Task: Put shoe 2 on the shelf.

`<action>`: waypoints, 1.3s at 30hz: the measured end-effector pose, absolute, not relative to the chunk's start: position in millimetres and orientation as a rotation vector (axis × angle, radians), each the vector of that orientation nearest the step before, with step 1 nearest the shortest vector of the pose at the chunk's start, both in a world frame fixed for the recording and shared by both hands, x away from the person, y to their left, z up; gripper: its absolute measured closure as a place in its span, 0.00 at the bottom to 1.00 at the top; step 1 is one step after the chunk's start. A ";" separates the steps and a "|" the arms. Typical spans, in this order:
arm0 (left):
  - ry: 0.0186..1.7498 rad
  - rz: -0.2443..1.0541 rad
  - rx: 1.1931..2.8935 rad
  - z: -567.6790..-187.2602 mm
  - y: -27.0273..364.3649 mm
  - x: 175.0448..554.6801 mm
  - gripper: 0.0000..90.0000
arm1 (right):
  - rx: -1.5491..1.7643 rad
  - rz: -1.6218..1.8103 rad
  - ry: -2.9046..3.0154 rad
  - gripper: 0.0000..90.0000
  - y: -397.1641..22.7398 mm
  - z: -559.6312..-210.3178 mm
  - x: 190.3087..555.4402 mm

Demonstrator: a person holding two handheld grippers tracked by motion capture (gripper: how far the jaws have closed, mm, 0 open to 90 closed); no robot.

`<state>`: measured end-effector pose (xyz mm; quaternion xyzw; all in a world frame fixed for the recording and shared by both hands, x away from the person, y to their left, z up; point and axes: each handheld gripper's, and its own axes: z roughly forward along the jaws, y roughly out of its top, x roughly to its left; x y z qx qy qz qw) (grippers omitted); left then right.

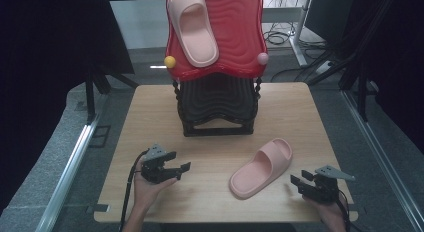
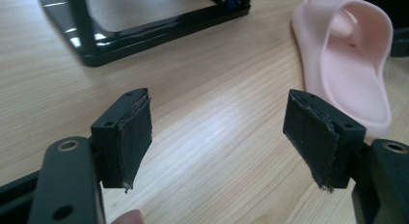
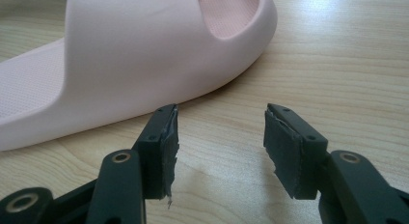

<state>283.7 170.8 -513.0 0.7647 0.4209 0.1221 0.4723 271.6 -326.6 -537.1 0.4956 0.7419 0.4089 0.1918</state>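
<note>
A pale pink foam slipper, smooth and rounded with a broad arched strap and a finely dimpled footbed, lies flat on the near right part of the light wood-grain desk, its toe end angled toward the far right. Just beyond its heel side, at the desk's near right corner, the right gripper points at the slipper with its jaws apart and nothing between them; in the right gripper view its worn, ragged-edged black pads stand close to the slipper's strap without touching it. The left gripper, held in a hand at the near left of the desk, is also wide open and empty, its torn rubber pads hovering over bare wood, with the slipper well off to its right. Behind both, at the far middle of the desk, stands a glossy black rack with rippled shelves and beaded posts, its lower frame reflecting light in the left gripper view. A red wavy-ribbed tray tops the rack, carrying a second pink slipper laid toward its left side. A yellow ball knob and a pink ball knob mark the tray's near corners.
</note>
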 end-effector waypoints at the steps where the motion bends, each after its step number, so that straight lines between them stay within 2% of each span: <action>1: 1.025 0.292 1.878 -513.5 166.5 284.3 0.29 | 1.391 1.151 2.081 0.51 -326.5 -536.5 271.6; 12: 0.950 0.261 1.950 -512.5 113.6 294.2 0.30 | 1.394 1.159 2.078 0.51 -325.5 -536.9 272.5; 21: 0.930 0.207 1.917 -514.2 82.0 307.1 0.34 | 1.404 1.148 2.072 0.51 -329.6 -537.7 271.9; 34: 0.875 0.205 1.939 -504.9 38.8 322.4 0.36 | 1.424 1.140 2.061 0.51 -331.5 -536.5 272.3; 39: 0.857 0.202 1.946 -505.2 23.3 333.0 0.42 | 1.427 1.142 2.057 0.51 -331.2 -535.7 272.6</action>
